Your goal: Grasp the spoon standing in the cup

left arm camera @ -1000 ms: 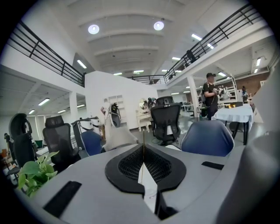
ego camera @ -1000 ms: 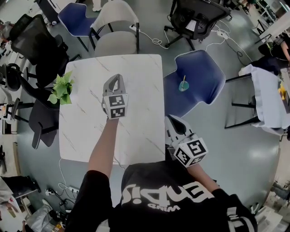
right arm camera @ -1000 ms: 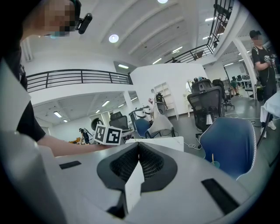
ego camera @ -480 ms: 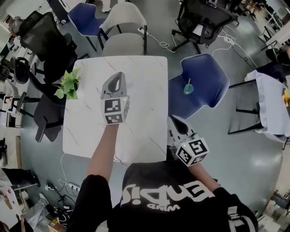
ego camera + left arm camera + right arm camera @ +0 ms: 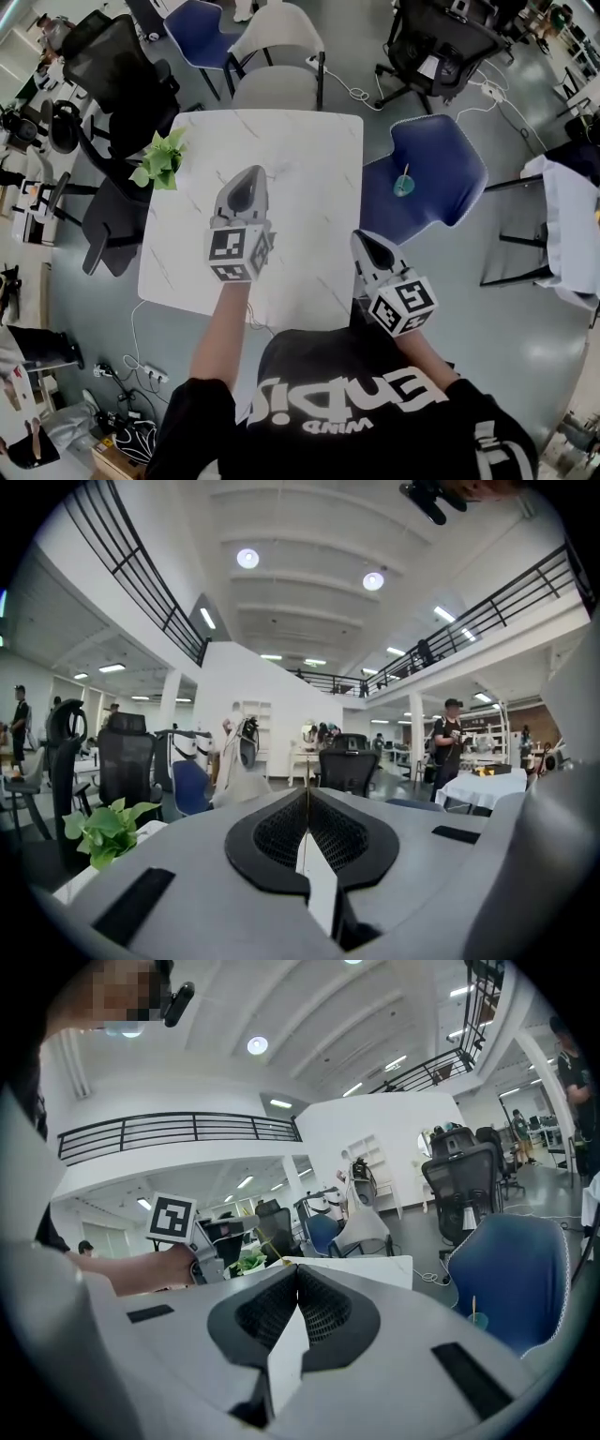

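Observation:
A small teal cup (image 5: pixel 404 187) stands on the seat of a blue chair (image 5: pixel 441 159) right of the white marble table (image 5: pixel 309 150). A thin spoon (image 5: pixel 406 172) stands upright in it. The right gripper view shows the same cup (image 5: pixel 477 1320) and spoon (image 5: pixel 473 1305) low on the right, well beyond the jaws. My left gripper (image 5: pixel 248 178) hangs over the middle of the table, shut, its pads together in its own view (image 5: pixel 307 794). My right gripper (image 5: pixel 364 239) is by the table's near right corner, shut with nothing in it (image 5: pixel 298 1269), apart from the cup.
A green potted plant (image 5: pixel 161 159) sits at the table's left edge. Grey and blue chairs (image 5: pixel 277 56) stand behind the table, black office chairs (image 5: pixel 122 75) to the left and back right. A white-clothed table (image 5: pixel 572 225) is at far right. People stand far off.
My left gripper has risen above the table and looks larger in the head view. The right gripper has stayed by the table's corner. Both stay shut.

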A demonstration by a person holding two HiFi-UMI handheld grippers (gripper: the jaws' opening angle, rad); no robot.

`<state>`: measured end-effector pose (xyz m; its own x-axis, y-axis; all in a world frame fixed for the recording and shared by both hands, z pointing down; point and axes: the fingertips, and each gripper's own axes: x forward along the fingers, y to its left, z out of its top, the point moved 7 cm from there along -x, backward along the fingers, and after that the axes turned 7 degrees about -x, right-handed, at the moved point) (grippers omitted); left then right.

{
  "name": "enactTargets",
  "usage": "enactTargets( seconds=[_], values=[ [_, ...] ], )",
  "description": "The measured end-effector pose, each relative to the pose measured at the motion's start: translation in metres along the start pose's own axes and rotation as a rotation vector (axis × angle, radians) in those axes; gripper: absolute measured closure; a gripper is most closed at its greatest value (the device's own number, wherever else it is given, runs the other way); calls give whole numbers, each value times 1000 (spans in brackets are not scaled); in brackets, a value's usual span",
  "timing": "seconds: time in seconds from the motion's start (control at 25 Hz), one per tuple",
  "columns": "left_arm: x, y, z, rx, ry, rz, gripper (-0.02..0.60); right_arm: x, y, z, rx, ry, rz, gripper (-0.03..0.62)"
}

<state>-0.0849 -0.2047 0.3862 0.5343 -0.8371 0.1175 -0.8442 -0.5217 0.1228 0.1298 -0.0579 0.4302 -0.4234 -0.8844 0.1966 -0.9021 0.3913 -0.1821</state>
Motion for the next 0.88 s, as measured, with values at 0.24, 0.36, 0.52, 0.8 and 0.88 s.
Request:
enactTargets(
  seconds=[0.24, 0.36, 0.52, 0.8, 0.88],
  values=[
    [-37, -11, -9, -29, 4, 12, 566, -2, 6, 5, -25, -11, 38, 582],
    [-53, -19, -11, -18, 6, 12, 566, -3, 9, 5, -34, -10, 56, 582],
    [-71, -25, -12, -9, 7, 12, 566, -1, 15, 5, -41, -9, 79, 582],
    [-102, -30, -27, -63, 12, 23, 566, 3, 25, 7, -73, -15, 108, 582],
    [-110, -32, -29, -75, 5, 26, 566, 4, 26, 7, -78, -15, 110, 582]
  ],
)
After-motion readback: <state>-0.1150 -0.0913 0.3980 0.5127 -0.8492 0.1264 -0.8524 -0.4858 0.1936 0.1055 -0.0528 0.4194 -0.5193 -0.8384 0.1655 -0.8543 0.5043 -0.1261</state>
